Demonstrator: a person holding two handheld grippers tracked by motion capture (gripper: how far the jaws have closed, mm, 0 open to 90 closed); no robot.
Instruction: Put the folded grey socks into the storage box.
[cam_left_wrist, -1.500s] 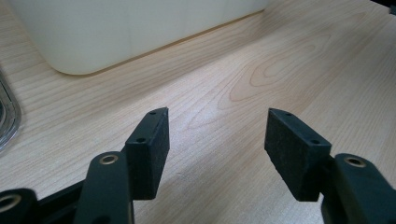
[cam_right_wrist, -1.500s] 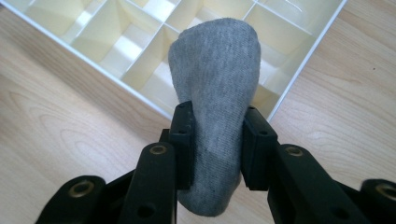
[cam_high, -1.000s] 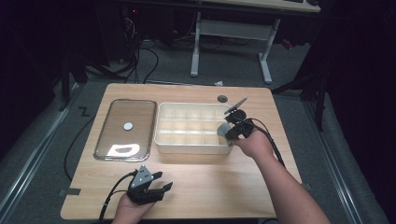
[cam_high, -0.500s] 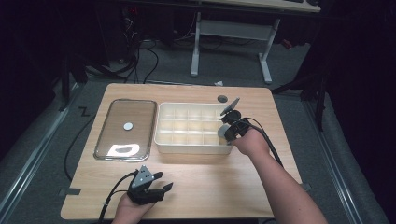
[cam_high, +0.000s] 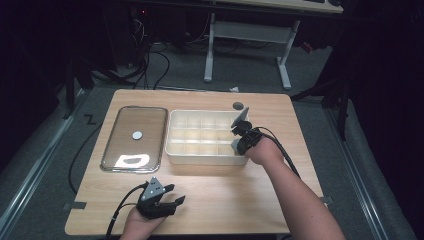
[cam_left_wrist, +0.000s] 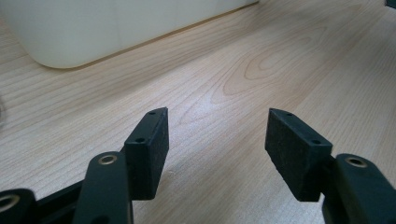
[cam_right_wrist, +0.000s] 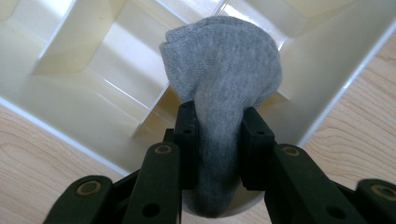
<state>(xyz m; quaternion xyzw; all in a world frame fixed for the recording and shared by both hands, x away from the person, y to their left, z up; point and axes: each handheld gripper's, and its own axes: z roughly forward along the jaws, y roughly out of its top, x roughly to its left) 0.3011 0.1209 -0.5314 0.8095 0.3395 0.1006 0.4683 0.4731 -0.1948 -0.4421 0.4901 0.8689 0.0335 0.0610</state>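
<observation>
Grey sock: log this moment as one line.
right gripper: jaws just closing, clamped on grey sock | over divided tray right end | left gripper: open, empty, on table

Right gripper (cam_right_wrist: 218, 122), jaws clamped on a grey sock (cam_right_wrist: 224, 84), poised over the cream divided box (cam_right_wrist: 93, 79) on a wooden table (cam_right_wrist: 359, 140).

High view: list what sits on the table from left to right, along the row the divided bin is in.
Clear lid → cream divided bin → right gripper, shut on a grey sock at the bin's right end.
</observation>
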